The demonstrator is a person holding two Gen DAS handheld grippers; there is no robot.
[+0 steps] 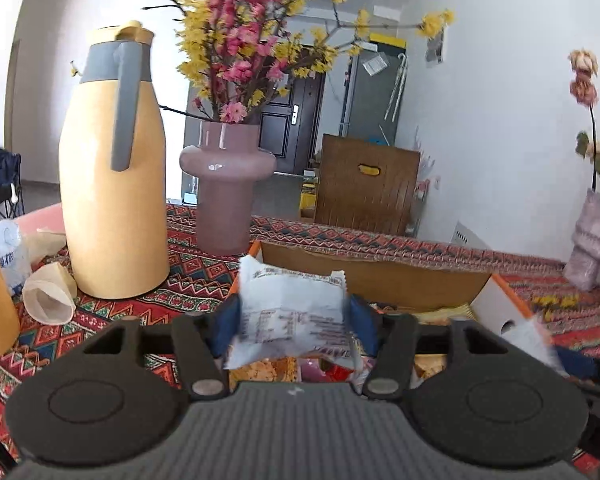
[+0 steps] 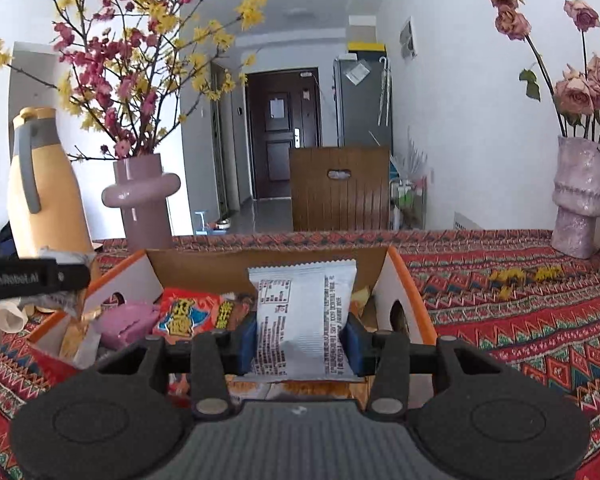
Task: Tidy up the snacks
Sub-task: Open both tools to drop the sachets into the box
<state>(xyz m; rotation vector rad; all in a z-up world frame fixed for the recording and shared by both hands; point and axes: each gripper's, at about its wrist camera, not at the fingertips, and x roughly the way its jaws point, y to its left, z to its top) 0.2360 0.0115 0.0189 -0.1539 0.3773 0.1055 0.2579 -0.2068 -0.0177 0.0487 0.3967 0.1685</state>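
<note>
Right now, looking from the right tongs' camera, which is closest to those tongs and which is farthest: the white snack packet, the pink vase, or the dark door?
1. White snack packet, pinched in the right tongs.
2. Pink vase, on the table's left, behind the box.
3. Dark door, down the hallway.

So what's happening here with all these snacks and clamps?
A person is sorting snacks with a hand-held tool in each hand. The left tool grips a white snack packet, and the right tool grips another white packet. Both are held over an open cardboard box on the patterned tablecloth, which already holds a red packet and other snacks.
</note>
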